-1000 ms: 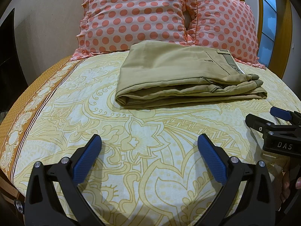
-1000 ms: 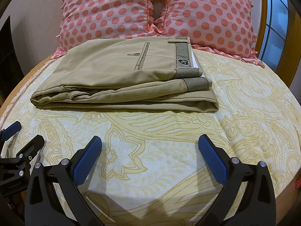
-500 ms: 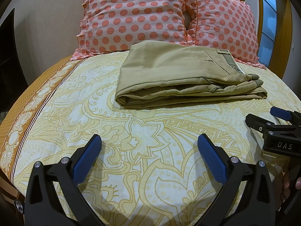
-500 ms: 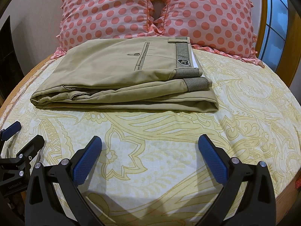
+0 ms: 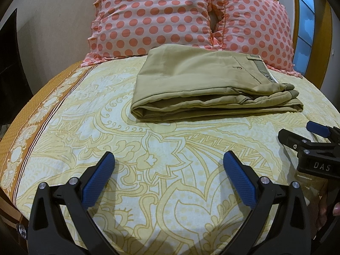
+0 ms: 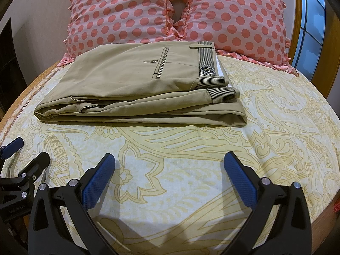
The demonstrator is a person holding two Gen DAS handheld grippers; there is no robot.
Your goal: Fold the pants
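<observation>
Both tongs, left and right, spread wide, empty, clear of folded pants.

Support surface: bed covered by a yellow-and-cream paisley bedsheet, with an orange patterned border band along its left edge. Lying directly on the sheet: khaki pants, folded into a flat stack, striped waistband to the right. Behind them, two pink polka-dot pillows stand side by side, touching.
</observation>
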